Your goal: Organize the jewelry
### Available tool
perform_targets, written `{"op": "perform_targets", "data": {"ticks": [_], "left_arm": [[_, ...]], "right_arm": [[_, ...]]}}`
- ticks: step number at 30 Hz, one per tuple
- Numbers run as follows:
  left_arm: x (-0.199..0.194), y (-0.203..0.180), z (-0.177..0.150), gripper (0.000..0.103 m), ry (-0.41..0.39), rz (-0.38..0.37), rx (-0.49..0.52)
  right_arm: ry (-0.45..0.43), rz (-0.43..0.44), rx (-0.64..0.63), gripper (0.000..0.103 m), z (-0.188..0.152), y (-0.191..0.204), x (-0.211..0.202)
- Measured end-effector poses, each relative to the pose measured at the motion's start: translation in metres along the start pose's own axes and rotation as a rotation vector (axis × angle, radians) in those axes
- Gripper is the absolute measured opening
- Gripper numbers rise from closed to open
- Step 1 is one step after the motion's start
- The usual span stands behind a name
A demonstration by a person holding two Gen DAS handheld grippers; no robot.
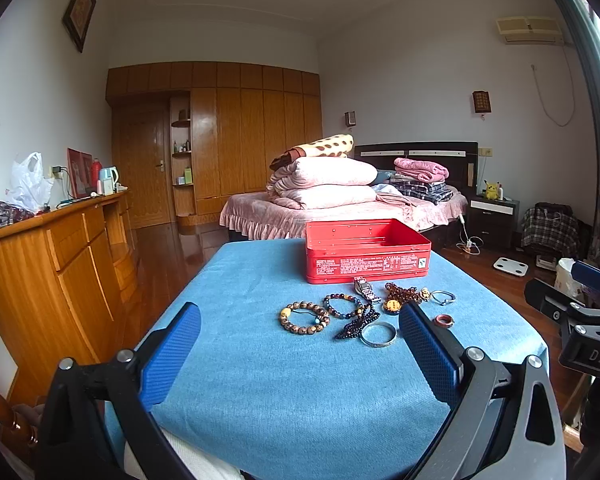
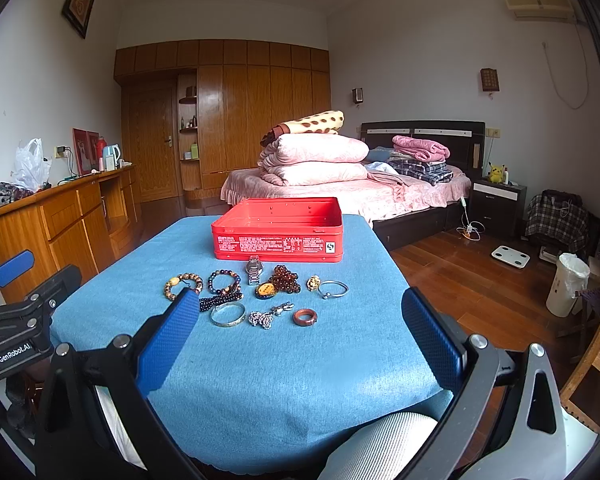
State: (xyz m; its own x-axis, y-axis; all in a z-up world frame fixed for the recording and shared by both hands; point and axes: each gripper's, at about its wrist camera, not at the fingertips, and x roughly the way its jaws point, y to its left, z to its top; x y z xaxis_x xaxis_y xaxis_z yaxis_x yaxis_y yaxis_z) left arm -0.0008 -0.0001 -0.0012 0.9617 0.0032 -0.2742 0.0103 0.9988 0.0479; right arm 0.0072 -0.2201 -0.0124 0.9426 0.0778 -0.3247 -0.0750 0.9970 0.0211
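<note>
An open red tin box (image 1: pixel 367 250) (image 2: pixel 278 234) stands on the blue-covered table (image 1: pixel 260 380) (image 2: pixel 280 380). In front of it lie several pieces of jewelry: a wooden bead bracelet (image 1: pixel 303 317) (image 2: pixel 183 285), a dark bead bracelet (image 1: pixel 342 305) (image 2: pixel 224 281), a metal watch (image 1: pixel 365 289) (image 2: pixel 254 270), an amber bead string (image 2: pixel 286 279), silver bangles (image 1: pixel 378 334) (image 2: pixel 228 314) and a red-brown ring (image 1: pixel 444 321) (image 2: pixel 305 317). My left gripper (image 1: pixel 300 332) and right gripper (image 2: pixel 300 316) are both open and empty, hovering above the near side of the table, short of the jewelry.
A wooden dresser (image 1: pixel 60 264) runs along the left wall. A bed (image 2: pixel 360 188) with stacked bedding stands behind the table. A white bin (image 2: pixel 566 284) and a floor scale (image 2: pixel 510 257) are on the wooden floor at right.
</note>
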Motion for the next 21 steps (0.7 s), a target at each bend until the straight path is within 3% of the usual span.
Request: {"op": "perform_targets", "data": {"ticks": [21], "left_arm": [[0.0002, -0.0009, -0.0004, 0.097, 0.002, 0.000, 0.003]], "right_arm": [[-0.001, 0.000, 0.001, 0.098, -0.0005, -0.0005, 0.0001]]}}
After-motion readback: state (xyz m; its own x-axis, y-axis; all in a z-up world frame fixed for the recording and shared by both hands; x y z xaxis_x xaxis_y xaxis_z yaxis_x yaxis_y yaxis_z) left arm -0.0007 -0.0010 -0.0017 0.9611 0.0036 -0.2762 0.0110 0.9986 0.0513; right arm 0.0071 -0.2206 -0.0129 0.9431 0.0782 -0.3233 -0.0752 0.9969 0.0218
